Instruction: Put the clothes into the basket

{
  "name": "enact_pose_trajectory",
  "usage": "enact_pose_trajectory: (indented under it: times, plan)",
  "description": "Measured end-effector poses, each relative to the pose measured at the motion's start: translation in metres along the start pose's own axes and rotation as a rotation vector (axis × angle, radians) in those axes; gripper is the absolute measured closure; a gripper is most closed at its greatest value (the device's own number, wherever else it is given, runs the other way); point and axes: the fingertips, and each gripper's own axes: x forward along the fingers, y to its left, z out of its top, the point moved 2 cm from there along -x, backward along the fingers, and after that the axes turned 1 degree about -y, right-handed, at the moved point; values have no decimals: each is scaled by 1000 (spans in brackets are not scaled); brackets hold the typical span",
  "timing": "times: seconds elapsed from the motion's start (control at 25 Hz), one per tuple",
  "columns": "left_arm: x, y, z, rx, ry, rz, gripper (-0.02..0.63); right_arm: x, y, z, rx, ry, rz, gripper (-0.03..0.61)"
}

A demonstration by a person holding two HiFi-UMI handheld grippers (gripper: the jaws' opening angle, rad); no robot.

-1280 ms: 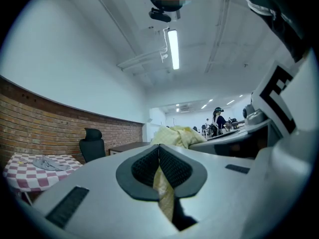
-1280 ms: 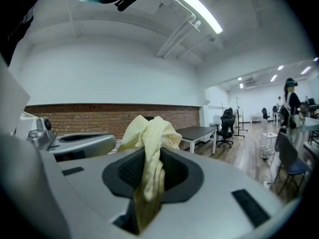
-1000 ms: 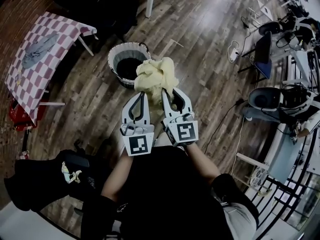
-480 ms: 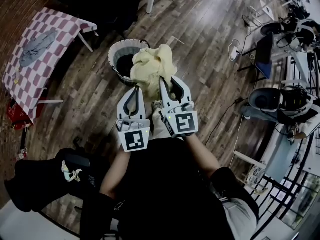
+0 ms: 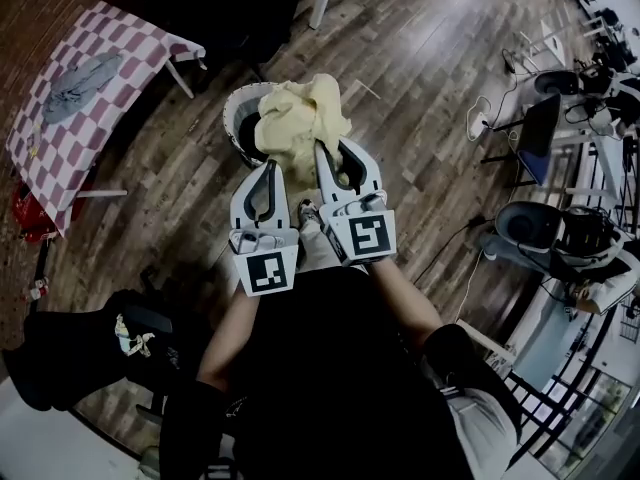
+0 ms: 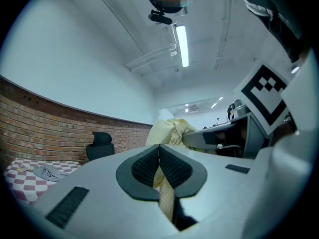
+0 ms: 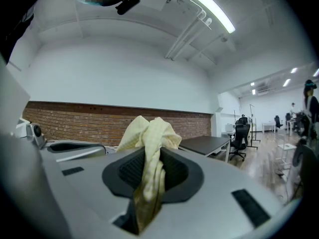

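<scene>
Now we hold the yellow cloth (image 5: pixel 298 123) with both claws, level in front of us. Our left gripper (image 5: pixel 270 168) has its jaws pressed together on a thin strip of the fabric. Our right gripper (image 5: pixel 340 156) is clamped on a thicker fold that stands out above its pads. The bunched cloth hangs over the round basket (image 5: pixel 236 128) and covers much of its opening; whether it touches the rim, we cannot tell. Well apart at the left, a grey garment (image 5: pixel 85 76) lies on the checkered table (image 5: pixel 140 43).
</scene>
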Motion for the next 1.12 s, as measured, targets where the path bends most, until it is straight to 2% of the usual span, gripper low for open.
enact_pose_trajectory:
  times: [0.16, 0.36, 0.6, 0.76, 1.0, 1.12]
  plan:
    - [21, 8, -4, -2, 22, 36, 600, 24, -9, 0, -2, -2, 40, 503]
    - [41, 13, -25, -13, 65, 54, 600, 47, -16, -22, 0, 15, 74, 503]
    - [58, 13, -64, -26, 132, 59, 600, 62, -24, -75, 24, 94, 86, 503]
    - [63, 14, -92, -42, 171, 68, 600, 67, -31, -117, 60, 163, 58, 503]
    - [63, 18, -127, -130, 184, 121, 600, 69, -36, -173, 62, 239, 37, 503]
    - [60, 14, -146, -150, 201, 120, 600, 67, -35, -204, 80, 279, 21, 503]
